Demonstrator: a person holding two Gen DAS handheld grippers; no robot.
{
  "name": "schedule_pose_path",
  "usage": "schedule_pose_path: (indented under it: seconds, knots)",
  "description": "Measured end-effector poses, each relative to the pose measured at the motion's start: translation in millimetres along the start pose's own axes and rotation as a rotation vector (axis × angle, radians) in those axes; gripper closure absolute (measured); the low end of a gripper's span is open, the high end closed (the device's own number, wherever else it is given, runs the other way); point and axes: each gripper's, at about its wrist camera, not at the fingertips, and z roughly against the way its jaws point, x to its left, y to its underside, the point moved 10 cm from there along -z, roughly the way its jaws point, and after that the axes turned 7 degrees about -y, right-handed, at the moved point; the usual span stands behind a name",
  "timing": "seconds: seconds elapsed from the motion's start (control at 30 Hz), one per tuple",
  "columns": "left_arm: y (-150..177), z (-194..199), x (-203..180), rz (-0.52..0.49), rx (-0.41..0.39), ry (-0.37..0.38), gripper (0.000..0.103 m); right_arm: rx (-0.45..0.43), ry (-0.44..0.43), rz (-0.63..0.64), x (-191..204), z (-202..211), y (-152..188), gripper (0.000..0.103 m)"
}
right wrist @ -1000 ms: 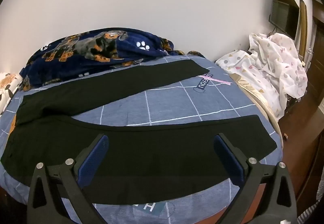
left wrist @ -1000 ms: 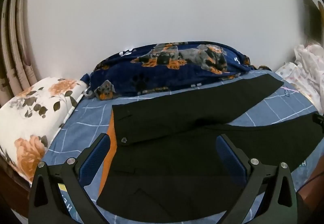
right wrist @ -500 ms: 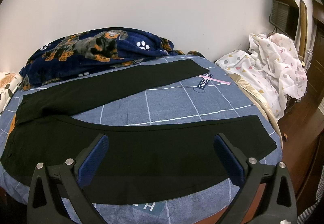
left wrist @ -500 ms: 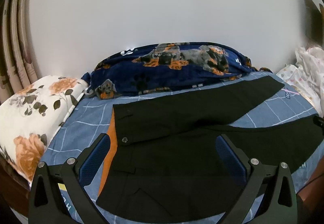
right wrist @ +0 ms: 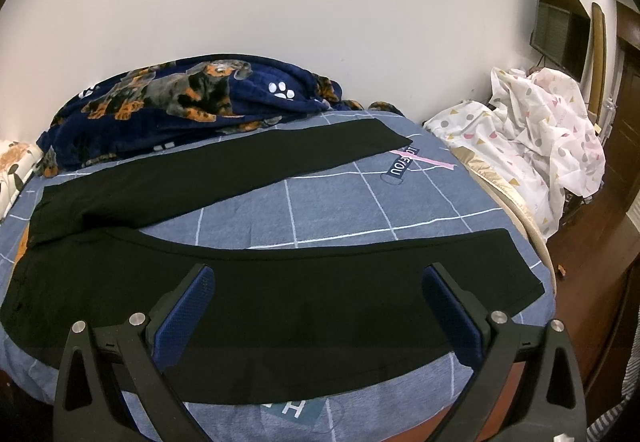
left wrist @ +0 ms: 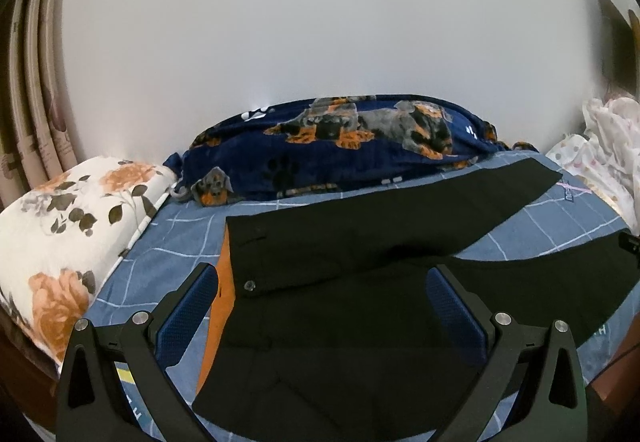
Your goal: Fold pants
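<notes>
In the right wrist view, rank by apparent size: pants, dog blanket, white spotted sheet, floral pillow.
1. pants, largest, though nearest the camera
2. dog blanket
3. white spotted sheet; looks close to the blanket in size, so their order is unsure
4. floral pillow, smallest as seen, but cut off at the frame edge

Black pants (right wrist: 248, 306) flat, legs spread

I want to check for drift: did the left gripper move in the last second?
Yes, slightly: in its view the dog blanket sits a little lower, so the left gripper tilted upward.
</notes>
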Motion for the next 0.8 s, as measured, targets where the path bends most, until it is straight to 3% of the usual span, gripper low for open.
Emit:
schedule_pose_path:
  seconds: [0.33,0.53,0.7,0.8]
  knots:
    - [-4.7,-1.1,8.1,0.056,-0.046,0.022,0.0,0.008,0.014,0.007,1.2,-3.6,3.0,0.001]
    - [9.1,-29.6,18.3,0.093,0.139,0.062,0.0,0.01,0.01,-0.004,0.7,-2.5,2.2,0.001]
    - [10.5,-49.4,51.2,0.143,0.17,0.016,0.0,0.01,0.005,0.005,5.4,-1.3,-0.2,0.001]
    - [4.3,-67.9,75.8,0.124,0.147,-0.019,0.0,0.018,0.003,0.02,11.4,-2.7,-1.4,0.001]
